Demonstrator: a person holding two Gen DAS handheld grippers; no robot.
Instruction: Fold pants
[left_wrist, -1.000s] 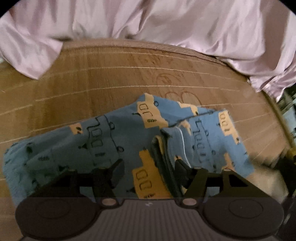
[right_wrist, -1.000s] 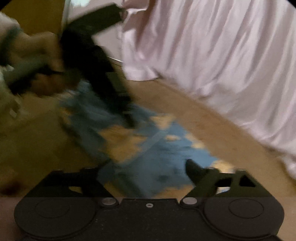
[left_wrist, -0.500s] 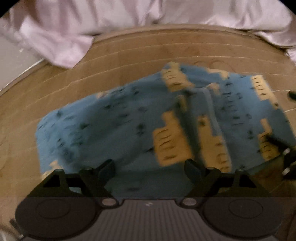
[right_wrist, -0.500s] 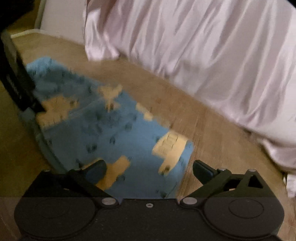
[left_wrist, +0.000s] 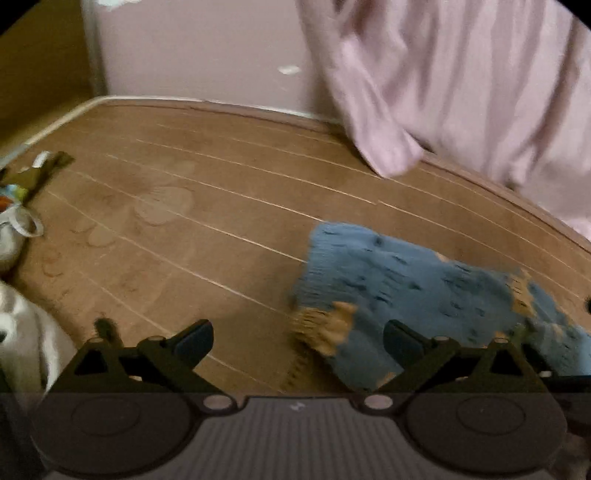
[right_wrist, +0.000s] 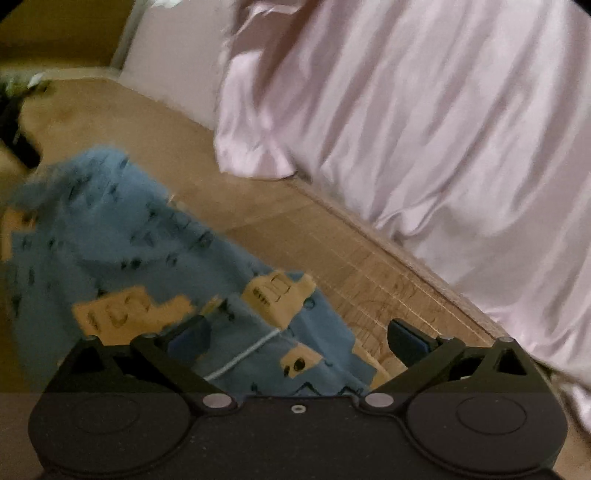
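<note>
Left wrist view first: the left gripper (left_wrist: 297, 341) has its fingers spread wide with nothing between them, just bare brown mattress (left_wrist: 207, 221) with thin pale stitch lines under the gap. The folded pants (left_wrist: 417, 291), blue with tan patches and small dark print, lie ahead and off to the right of that gap, with the right fingertip (left_wrist: 400, 341) in front of their near edge; can't tell if it touches. A pink satin curtain (left_wrist: 461, 92) hangs beyond the far right of the mattress, next to a pale wall (left_wrist: 199, 55). Way off to the left there's a blurry clutter pile (left_wrist: 22, 192) and some white fabric (left_wrist: 22, 332) near the left finger. No containers that I can make out.

Right wrist view: the right gripper (right_wrist: 297, 341) is also wide open and empty. The pants (right_wrist: 122, 251) stretch from between its fingers out ahead and to the left, a pale drawstring (right_wrist: 243, 354) showing near the left fingertip (right_wrist: 192, 339). The curtain (right_wrist: 424, 129) fills the right side past the mattress edge (right_wrist: 369, 266). Everything's pretty motion-blurred.
</note>
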